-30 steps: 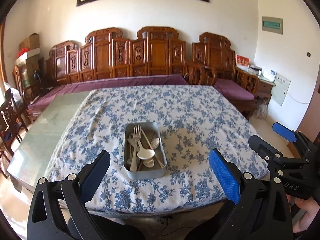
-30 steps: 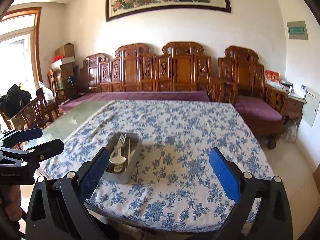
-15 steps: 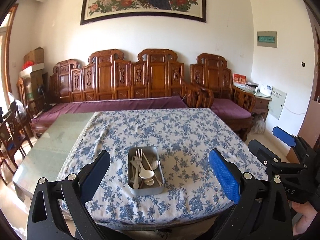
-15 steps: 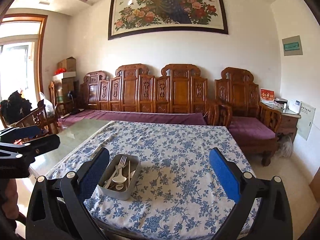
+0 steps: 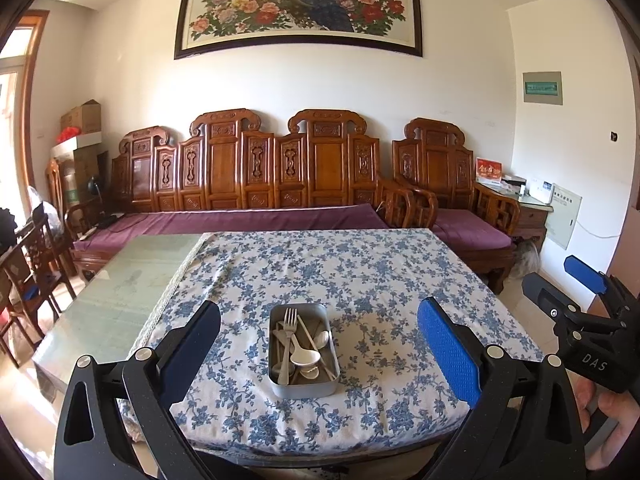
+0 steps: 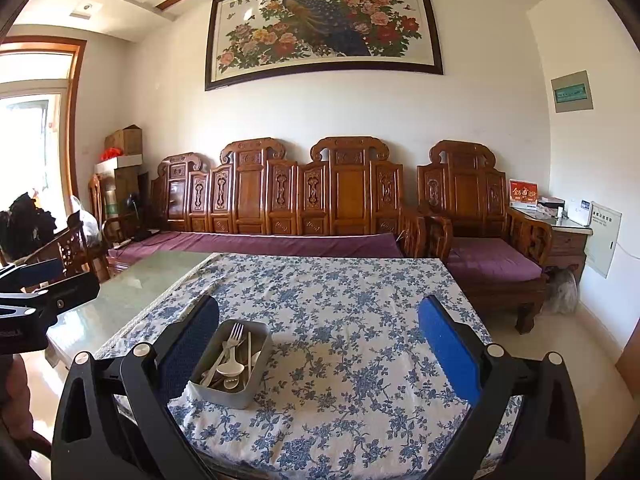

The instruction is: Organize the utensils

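A grey metal tin (image 5: 303, 388) stands near the front edge of the blue-flowered tablecloth (image 5: 360, 280). It holds a fork (image 5: 289, 322), a white spoon (image 5: 304, 357), chopsticks and other utensils. The left gripper (image 5: 320, 348) hangs open in the air well short of the tin, holding nothing. From the right wrist view the same tin (image 6: 224, 392) sits low left, partly behind the left finger. The right gripper (image 6: 320, 350) is open and empty too, also back from the table. Its black frame (image 5: 580, 320) shows at the right of the left wrist view.
The cloth covers the right part of a glass-topped table (image 5: 120, 280). A carved wooden bench with purple cushions (image 5: 256, 184) runs along the far wall, an armchair (image 5: 452, 200) beside it. Wooden chairs (image 5: 32, 264) crowd the left side. A hand (image 5: 612, 412) holds the right gripper.
Both grippers have pulled back and tilted upward, so the tin sits lower and smaller in both views and the wall painting has come into sight. Nothing was picked up.
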Action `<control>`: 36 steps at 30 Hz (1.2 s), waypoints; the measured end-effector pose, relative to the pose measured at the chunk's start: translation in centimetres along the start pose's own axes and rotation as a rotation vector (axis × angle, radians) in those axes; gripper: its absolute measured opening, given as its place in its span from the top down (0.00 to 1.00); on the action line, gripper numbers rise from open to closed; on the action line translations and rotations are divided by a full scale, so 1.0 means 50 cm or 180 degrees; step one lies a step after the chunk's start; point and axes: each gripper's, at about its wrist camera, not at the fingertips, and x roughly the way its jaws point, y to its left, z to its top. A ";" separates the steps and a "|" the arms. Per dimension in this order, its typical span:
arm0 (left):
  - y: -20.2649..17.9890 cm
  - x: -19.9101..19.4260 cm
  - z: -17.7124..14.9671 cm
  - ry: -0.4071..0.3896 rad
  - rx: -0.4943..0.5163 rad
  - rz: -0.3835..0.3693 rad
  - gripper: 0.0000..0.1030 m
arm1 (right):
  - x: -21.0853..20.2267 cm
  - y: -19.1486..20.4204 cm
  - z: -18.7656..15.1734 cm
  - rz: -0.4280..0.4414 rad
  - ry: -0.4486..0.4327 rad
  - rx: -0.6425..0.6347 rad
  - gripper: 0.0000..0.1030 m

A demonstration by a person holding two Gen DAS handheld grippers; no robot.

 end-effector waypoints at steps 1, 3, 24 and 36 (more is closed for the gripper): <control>0.000 0.000 0.000 0.0002 0.0001 0.0001 0.08 | 0.000 0.001 0.000 0.0002 -0.0001 0.0000 0.02; -0.001 0.001 -0.001 0.0005 0.0003 0.0002 0.08 | 0.000 0.000 0.000 0.0007 0.0000 0.0001 0.02; 0.001 0.004 -0.009 0.0005 0.0011 0.0020 0.08 | 0.001 0.013 0.001 0.0024 -0.0021 -0.0015 0.02; -0.002 0.003 -0.015 0.0006 0.0018 0.0017 0.08 | 0.004 0.011 0.002 0.0036 -0.0017 0.0001 0.02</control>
